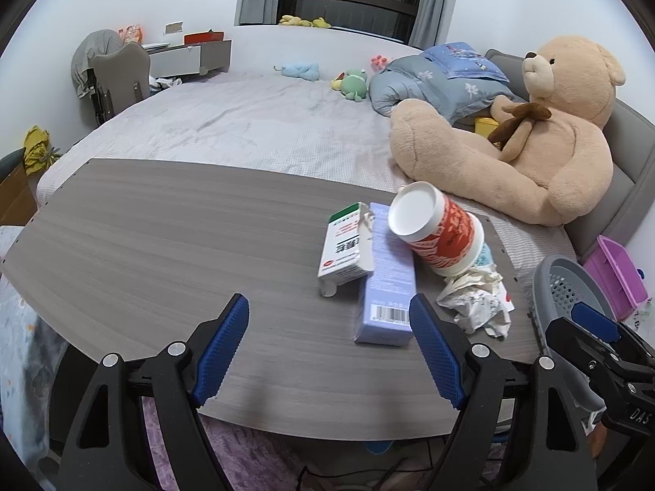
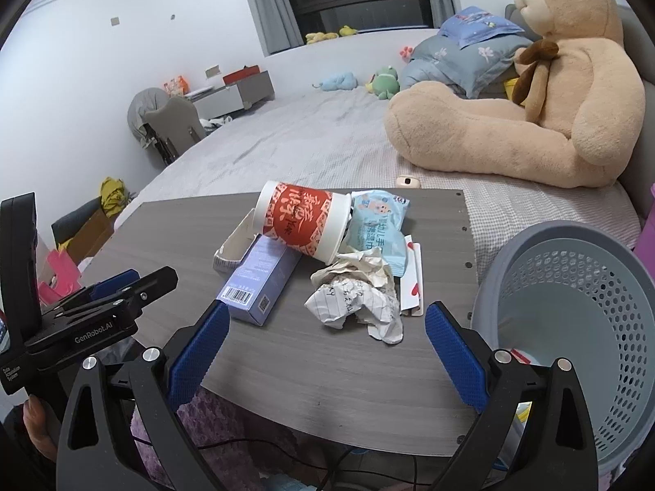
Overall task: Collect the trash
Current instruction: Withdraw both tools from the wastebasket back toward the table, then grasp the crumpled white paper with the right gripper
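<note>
Both grippers — left gripper (image 1: 329, 345), right gripper (image 2: 325, 345) — hover agape, empty, near crumpled paper (image 2: 356, 298), seemingly untouched.

Trash pile (image 2: 327, 257) beside basket (image 2: 573, 307)

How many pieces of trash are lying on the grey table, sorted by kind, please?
Boxes: 2 (purple box, white and green box)
Cups: 1 (red and white cup)
Crumpled paper: 1
Wipes packets: 1 (blue packet)
Flat white sleeve with a red heart: 1
Total: 6
</note>
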